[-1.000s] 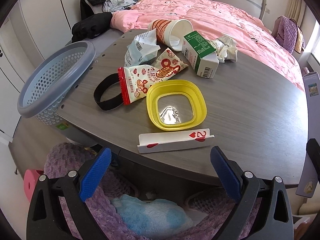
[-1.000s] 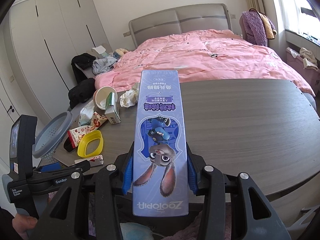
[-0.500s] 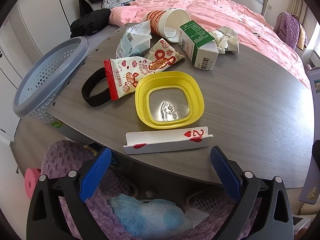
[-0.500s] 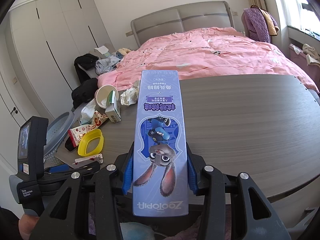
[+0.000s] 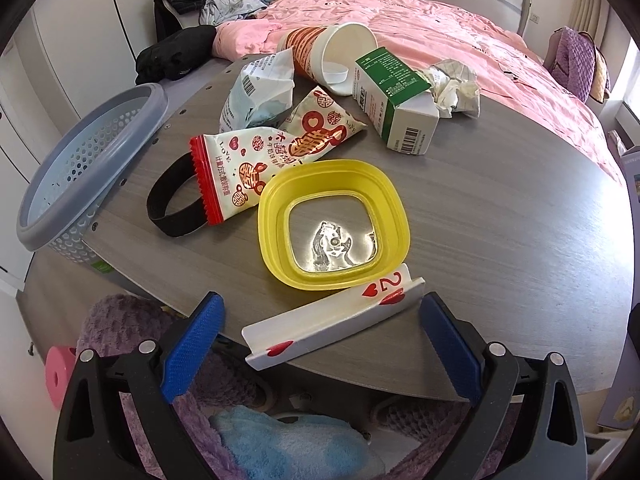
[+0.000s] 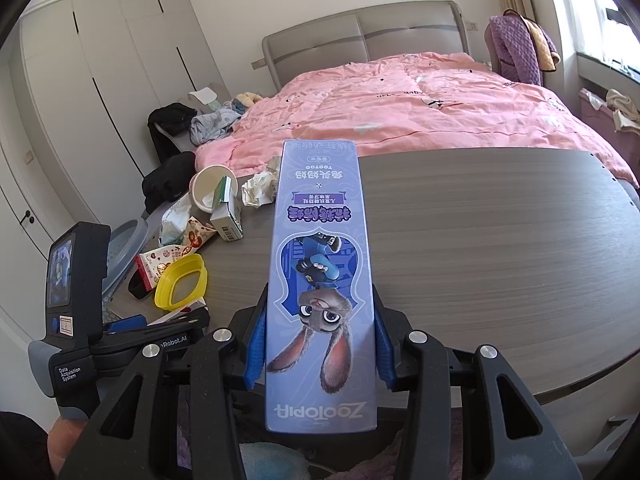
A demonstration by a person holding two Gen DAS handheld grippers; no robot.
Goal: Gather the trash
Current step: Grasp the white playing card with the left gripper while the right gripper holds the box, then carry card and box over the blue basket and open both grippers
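Note:
My left gripper [image 5: 324, 344] is open at the table's near edge. A bent two-of-hearts playing card [image 5: 332, 320] lies just ahead of its blue fingertips, untouched by the pads. Behind the card lie a yellow plastic ring lid [image 5: 384, 216], a red-and-white snack wrapper [image 5: 260, 152], a black band [image 5: 172, 200], a pale blue bag [image 5: 256, 96], a tipped paper cup [image 5: 328, 52], a green-and-white carton [image 5: 396, 96] and crumpled paper [image 5: 456, 84]. My right gripper [image 6: 320, 340] is shut on a long purple Zootopia box [image 6: 320, 240], held over the table.
A blue-grey perforated basket [image 5: 88, 160] stands against the table's left edge, below the tabletop [image 5: 500, 220]. A pink bed [image 6: 420, 104] runs behind the table. Purple and blue fabric [image 5: 280, 440] lies under the left gripper. White wardrobes [image 6: 100, 80] line the left wall.
The left gripper has crept closer to the table, so the card now sits right at its fingertips. The right gripper and its box have not moved.

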